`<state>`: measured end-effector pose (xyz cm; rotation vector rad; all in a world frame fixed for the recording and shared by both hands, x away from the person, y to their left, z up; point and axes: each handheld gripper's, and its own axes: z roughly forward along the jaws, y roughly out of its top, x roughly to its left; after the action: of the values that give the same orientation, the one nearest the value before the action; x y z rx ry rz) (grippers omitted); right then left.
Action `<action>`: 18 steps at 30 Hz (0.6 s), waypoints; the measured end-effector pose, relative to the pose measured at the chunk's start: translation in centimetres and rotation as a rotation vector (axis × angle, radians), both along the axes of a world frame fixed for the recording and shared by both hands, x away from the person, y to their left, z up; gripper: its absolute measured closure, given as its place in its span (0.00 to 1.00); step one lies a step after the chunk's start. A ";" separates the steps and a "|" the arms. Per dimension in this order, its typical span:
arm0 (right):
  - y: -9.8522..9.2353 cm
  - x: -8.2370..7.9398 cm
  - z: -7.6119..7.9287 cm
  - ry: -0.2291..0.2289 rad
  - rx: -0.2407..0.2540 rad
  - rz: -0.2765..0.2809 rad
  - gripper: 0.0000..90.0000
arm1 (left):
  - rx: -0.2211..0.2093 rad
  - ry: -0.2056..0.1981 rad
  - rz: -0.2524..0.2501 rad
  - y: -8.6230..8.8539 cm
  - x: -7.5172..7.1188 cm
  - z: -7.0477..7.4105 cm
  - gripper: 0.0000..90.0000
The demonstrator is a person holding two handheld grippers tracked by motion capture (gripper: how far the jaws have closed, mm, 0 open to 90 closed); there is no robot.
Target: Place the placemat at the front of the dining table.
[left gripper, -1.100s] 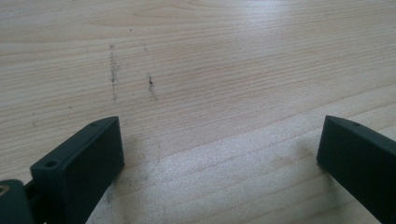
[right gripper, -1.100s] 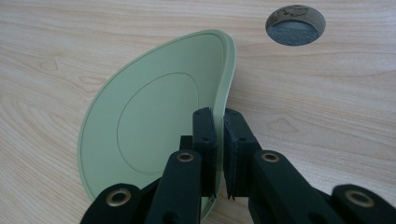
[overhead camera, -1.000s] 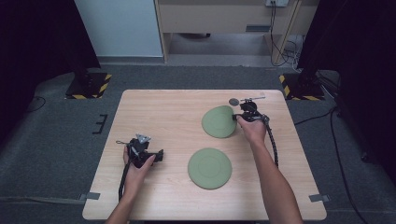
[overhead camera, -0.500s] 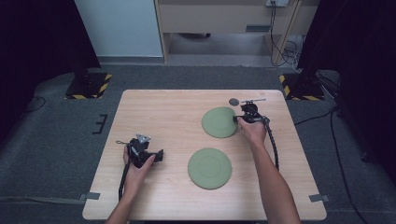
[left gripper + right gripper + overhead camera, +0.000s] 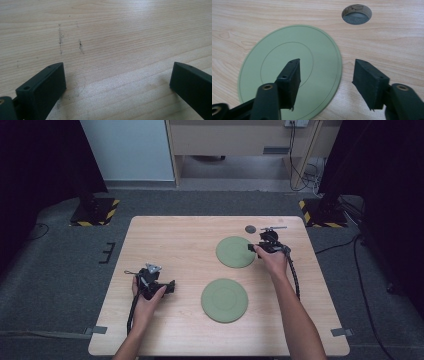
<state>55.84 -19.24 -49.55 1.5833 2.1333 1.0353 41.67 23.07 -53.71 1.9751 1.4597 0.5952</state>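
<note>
Green plate (image 5: 287,70) flat, right gripper (image 5: 324,82) fingers just opened astride rim

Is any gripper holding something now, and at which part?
Nothing is held. The right gripper has just been opening over the rim of the far green plate, which lies flat; the left gripper is open.

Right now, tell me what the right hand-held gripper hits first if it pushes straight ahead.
Probably the far green plate: the right hand-held gripper, jaws just opened, straddles its rim, nothing gripped. Depth is unclear; it might slide over the plate.
</note>
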 end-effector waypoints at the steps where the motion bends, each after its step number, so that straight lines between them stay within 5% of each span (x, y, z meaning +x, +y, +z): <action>1: 0.0 -0.1 0.2 -0.006 -0.001 0.001 0.40 | 0.000 0.000 0.000 0.0 0.0 0.0 0.00; 18: -1.1 -3.3 3.0 -0.056 0.020 -0.010 0.16 | 0.000 0.000 -0.002 0.0 -0.3 0.0 0.00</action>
<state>52.55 -20.39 -46.54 1.5539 2.0825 1.0884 41.40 23.12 -53.70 1.9765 1.4576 0.5948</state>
